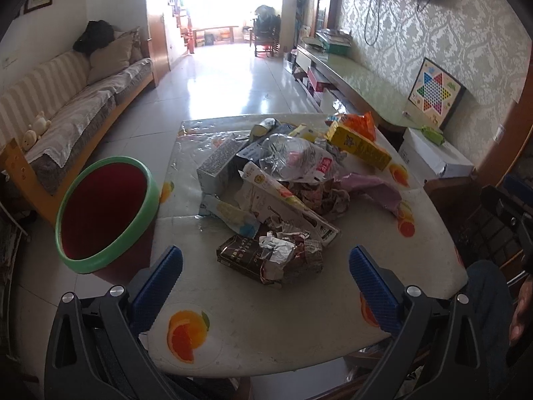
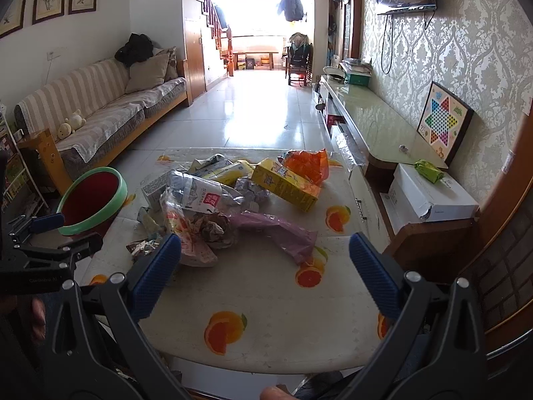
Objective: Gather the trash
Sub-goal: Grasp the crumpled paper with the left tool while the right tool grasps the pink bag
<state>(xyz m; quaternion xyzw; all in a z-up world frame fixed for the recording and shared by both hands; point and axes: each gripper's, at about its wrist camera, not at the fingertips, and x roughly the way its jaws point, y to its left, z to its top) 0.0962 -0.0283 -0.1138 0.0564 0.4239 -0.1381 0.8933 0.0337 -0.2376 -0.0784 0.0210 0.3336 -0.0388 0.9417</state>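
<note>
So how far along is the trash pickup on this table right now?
Barely started. The red bin looks empty as far as its inside shows. Nothing is in hand: the left gripper and the right gripper are both open over the table. Left to do: the whole pile, including the yellow carton, purple bag and crumpled dark wrapper.

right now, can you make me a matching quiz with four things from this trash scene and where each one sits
Things:
1. trash bin
2. yellow carton
3. dark crumpled wrapper
4. checkers board

Places:
A. leaning on the wallpapered wall
B. on the floor, left of the table
C. nearest the left gripper, at the front of the pile
D. far right part of the pile, by the orange bag

Pairs: 1-B, 2-D, 3-C, 4-A
</note>
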